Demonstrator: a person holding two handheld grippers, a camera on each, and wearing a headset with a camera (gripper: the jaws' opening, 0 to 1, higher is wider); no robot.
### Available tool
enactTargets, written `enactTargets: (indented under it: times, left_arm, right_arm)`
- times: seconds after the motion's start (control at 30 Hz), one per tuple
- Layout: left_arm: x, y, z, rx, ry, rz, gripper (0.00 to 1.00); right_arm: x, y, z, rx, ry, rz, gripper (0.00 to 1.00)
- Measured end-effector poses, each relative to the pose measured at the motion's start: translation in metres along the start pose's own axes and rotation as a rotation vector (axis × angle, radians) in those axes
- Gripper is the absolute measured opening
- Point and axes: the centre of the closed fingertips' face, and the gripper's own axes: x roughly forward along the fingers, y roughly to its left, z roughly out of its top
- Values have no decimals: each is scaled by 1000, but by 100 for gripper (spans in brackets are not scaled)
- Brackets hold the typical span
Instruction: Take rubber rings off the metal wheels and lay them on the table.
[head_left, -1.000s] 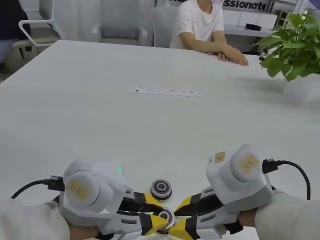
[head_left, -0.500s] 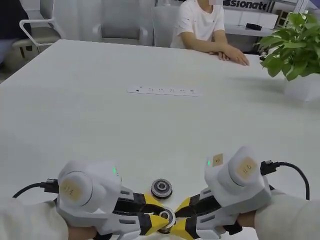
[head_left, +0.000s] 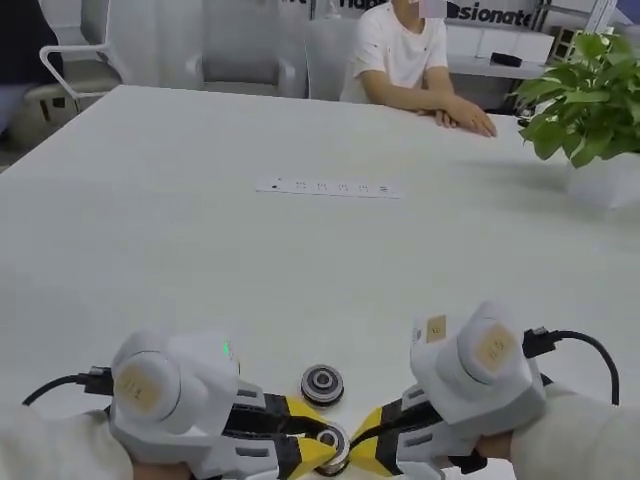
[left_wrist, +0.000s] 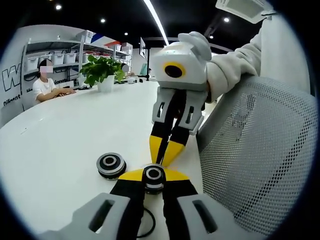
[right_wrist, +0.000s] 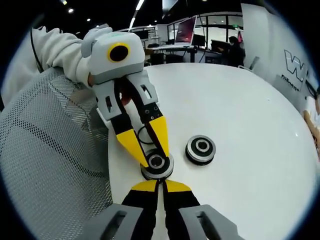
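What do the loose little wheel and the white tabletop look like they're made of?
Small round loose wheel: bright, shiny inner ring looks like metal; the dull black outer band looks like rubber. White tabletop: smooth, matte, faintly streaked, probably laminate or painted board; can't tell which.

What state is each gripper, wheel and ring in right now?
left gripper: shut on the held wheel.
right gripper: shut, tips at the held wheel's rim; ring pinch unclear.
held wheel: clamped between the left jaws.
second wheel: flat on the table, free, black ring apparently still on.
loose rubber ring: lying on the table under the left gripper.
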Motion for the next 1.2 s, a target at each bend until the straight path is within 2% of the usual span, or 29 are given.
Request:
enactTargets:
  times: [0.17, 0.3, 0.5, 0.53, 0.7, 0.8, 0.87, 1.0, 1.07, 1.2]
  left_arm:
    - [0, 0, 0, 10, 2, 0, 8]
    - [0, 0, 0, 6, 0, 0, 8]
    - [0, 0, -1, 2, -2, -2, 8]
    - [0, 0, 0, 0, -3, -2, 8]
    - [0, 0, 0, 7, -1, -1, 7]
    - [0, 0, 0, 1, -2, -2, 7]
    - [0, 1, 0, 0, -2, -1, 7]
    - [-1, 1, 0, 2, -2, -1, 7]
    - [-1, 1, 0, 3, -3, -1, 7]
    - [-1, 1, 0, 5, -3, -1, 7]
  right_arm:
    - [0, 0, 0, -3, -4, 6, 1]
    - [0, -1, -1, 106, 11, 16, 0]
    - [-1, -2, -2, 205, 9, 28, 0]
    - [-1, -1, -3, 263, 15, 25, 0]
    - [-2, -6, -4, 319, 14, 15, 0]
    - [-3, -7, -4, 349, 3, 17, 0]
    - [-5, -9, -3, 397, -21, 20, 0]
    - [-8, -12, 0, 433, -53, 21, 0]
    - [-10, -12, 2, 483, -70, 30, 0]
    - [-13, -12, 9, 491, -110, 30, 0]
